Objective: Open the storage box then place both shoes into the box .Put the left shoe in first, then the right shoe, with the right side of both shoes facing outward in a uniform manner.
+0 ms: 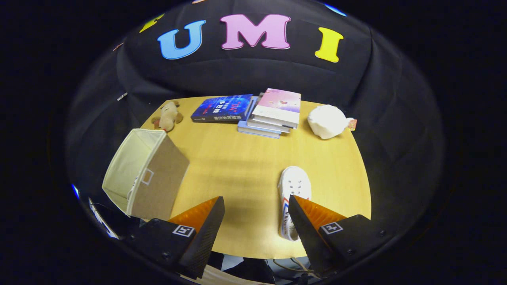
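The gripper (256, 206) hangs spread wide, empty, over the wooden table (237, 166). Beige fabric storage box (146, 174) already open — the white canvas shoe (292, 186) beside one finger probably needs grasping next.

A pale wooden counter (245, 166) with a rounded edge spreads ahead of the hand-held gripper (256, 208); black cloth wall (277, 75) drapes behind and around it, softly lit.

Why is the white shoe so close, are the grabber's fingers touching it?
Cannot tell. In the gripper view, one finger overlaps the white shoe; the open gripper may just hover above it.
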The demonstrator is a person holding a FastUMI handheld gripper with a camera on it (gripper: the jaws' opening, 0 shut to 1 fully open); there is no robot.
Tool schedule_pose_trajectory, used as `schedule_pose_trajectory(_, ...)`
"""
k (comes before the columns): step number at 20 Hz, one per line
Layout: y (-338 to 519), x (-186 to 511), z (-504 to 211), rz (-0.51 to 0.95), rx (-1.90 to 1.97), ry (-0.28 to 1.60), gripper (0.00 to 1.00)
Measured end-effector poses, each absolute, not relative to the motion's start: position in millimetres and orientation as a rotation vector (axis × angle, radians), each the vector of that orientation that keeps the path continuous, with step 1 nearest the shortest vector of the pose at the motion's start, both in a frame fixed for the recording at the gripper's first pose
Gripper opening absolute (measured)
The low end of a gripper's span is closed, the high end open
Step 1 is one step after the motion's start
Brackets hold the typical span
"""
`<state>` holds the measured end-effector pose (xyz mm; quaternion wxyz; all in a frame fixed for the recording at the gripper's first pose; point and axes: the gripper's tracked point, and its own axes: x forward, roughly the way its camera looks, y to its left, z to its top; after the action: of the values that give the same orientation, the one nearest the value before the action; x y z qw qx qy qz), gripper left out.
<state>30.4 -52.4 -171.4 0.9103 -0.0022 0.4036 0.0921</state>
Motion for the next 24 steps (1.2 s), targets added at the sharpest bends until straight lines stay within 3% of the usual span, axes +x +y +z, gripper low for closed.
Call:
schedule_pose_trajectory(8,-147,48,-248,0.162,-0.07,0.92,0.99)
schedule_pose_trajectory(18,-155,47,-323,0.182,-0.088,1.062,0.96)
schedule_pose_trajectory(20,-150,52,-329,0.193,-0.097,1.067,0.9)
schedule_pose_trajectory(23,-142,54,-339,0.196,-0.089,1.094,0.63)
schedule_pose_trajectory(24,-140,54,-342,0.196,-0.081,1.108,0.61)
